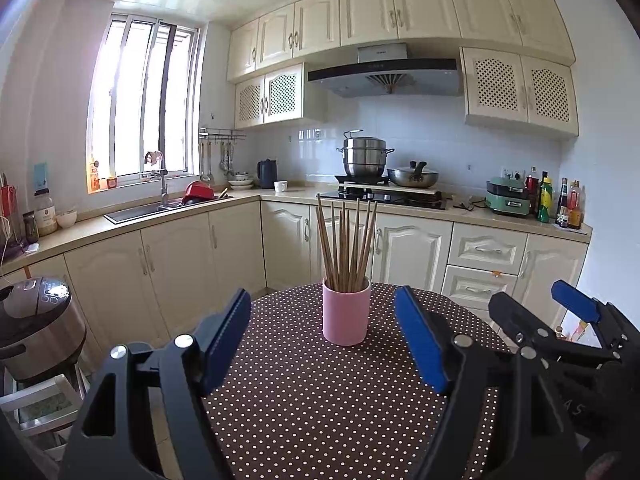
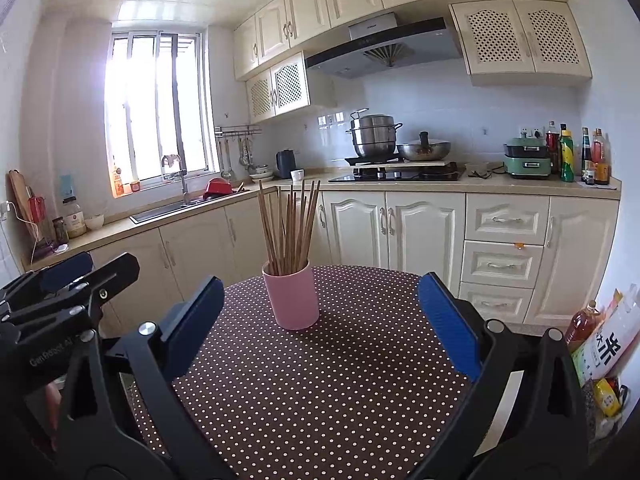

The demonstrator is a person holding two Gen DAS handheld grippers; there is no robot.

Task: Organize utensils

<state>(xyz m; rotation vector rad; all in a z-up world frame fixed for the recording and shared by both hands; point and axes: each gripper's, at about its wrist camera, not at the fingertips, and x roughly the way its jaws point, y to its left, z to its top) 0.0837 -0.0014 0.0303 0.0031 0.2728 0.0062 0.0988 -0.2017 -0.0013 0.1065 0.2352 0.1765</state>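
Observation:
A pink cup (image 1: 345, 314) stands upright on a round table with a brown polka-dot cloth (image 1: 320, 400). Several brown wooden chopsticks (image 1: 347, 240) stand in it. My left gripper (image 1: 324, 320) is open and empty, its blue pads on either side of the cup but nearer to me. My right gripper (image 1: 536, 308) shows at the right of the left wrist view. In the right wrist view the cup (image 2: 292, 296) and chopsticks (image 2: 289, 228) stand left of centre, beyond my open, empty right gripper (image 2: 320, 304). My left gripper (image 2: 76, 276) shows at the left edge.
A rice cooker (image 1: 36, 324) stands left of the table. Cream cabinets (image 1: 240, 248) and a counter with sink (image 1: 140, 210), stove (image 1: 384, 196) and pots run behind. Bottles and bags (image 2: 596, 344) sit on the floor at the right.

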